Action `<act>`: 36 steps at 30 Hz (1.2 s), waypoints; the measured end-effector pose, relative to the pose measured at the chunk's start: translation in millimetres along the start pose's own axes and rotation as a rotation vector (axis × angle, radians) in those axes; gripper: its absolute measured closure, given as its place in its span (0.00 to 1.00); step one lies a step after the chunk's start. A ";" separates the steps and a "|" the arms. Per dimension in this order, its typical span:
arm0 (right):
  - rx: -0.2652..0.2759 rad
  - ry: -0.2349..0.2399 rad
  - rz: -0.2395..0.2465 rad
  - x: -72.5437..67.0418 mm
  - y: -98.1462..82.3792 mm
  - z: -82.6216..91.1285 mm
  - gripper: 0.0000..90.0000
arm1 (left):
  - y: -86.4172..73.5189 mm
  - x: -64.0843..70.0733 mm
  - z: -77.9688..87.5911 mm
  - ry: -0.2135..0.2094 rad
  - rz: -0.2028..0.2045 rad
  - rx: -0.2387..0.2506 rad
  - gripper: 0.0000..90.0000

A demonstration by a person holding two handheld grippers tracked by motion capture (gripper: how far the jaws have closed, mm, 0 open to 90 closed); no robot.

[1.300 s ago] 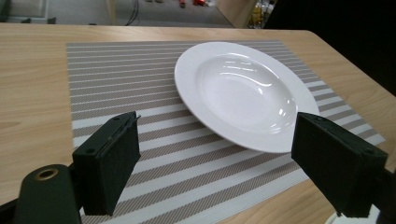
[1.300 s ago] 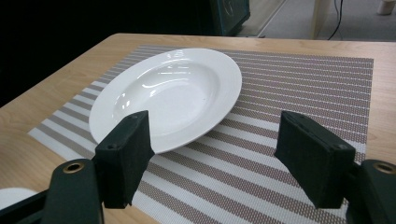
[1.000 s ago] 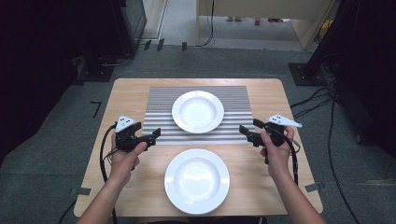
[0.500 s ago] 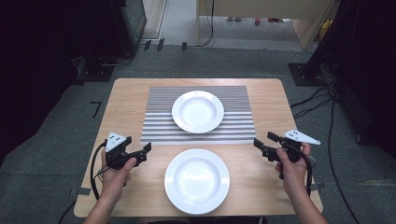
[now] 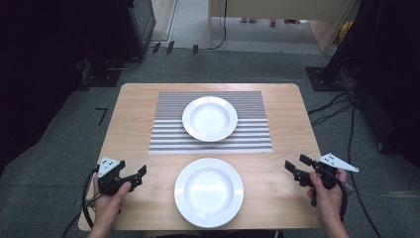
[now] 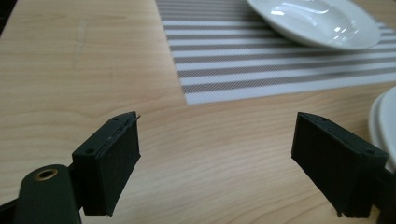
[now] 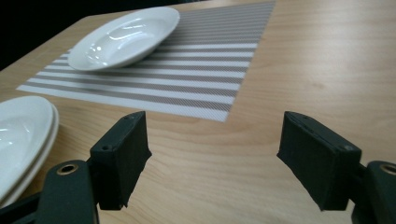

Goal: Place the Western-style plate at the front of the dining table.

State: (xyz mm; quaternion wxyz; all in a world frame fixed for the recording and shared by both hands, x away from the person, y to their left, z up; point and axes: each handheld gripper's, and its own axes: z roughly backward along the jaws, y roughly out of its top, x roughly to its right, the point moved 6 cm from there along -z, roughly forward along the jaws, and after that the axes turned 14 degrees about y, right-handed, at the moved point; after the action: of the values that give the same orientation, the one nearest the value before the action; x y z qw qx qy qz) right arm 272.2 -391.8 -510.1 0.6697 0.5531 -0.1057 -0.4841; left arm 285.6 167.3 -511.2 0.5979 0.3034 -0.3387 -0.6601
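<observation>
A white deep plate (image 5: 209, 118) rests on a grey striped placemat (image 5: 168, 134) at the table's middle. Nearer the front edge sits a stack of white plates (image 5: 208, 192); in the right gripper view (image 7: 23, 135) two rims show, one on the other. My left gripper (image 5: 132, 174) hovers open at the front left, empty, with the stack's rim (image 6: 383, 126) to its right. My right gripper (image 5: 295, 167) is open and empty at the front right, well apart from the stack. The far plate appears in both gripper views (image 6: 317, 21) (image 7: 126, 35).
The wooden table (image 5: 133, 104) has bare wood on both sides of the placemat and under each gripper. Cables (image 5: 341, 111) lie on the grey floor to the right, and dark equipment stands beyond the table's far left.
Both grippers have drawn back from the placemat's sides toward the table's front edge and outward. Plates and placemat have not moved.
</observation>
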 end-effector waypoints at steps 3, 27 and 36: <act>-0.026 -0.026 -0.010 6.1 -13.3 6.7 0.28 | -8.5 -7.6 0.8 0.014 0.010 -0.018 0.17; -0.184 -0.190 -0.010 28.7 -65.9 39.1 0.25 | -56.9 -33.3 0.0 0.193 -0.093 -0.128 0.17; -0.253 -0.264 0.085 22.9 -68.9 31.1 0.21 | -57.4 -32.3 -2.0 0.184 -0.073 -0.117 0.16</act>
State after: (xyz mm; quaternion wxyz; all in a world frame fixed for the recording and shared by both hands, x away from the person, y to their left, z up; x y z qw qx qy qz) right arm 226.2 -423.6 -565.8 0.7340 0.3912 -0.1541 -0.5333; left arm 257.0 202.4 -559.1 0.6189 0.3392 -0.2321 -0.6694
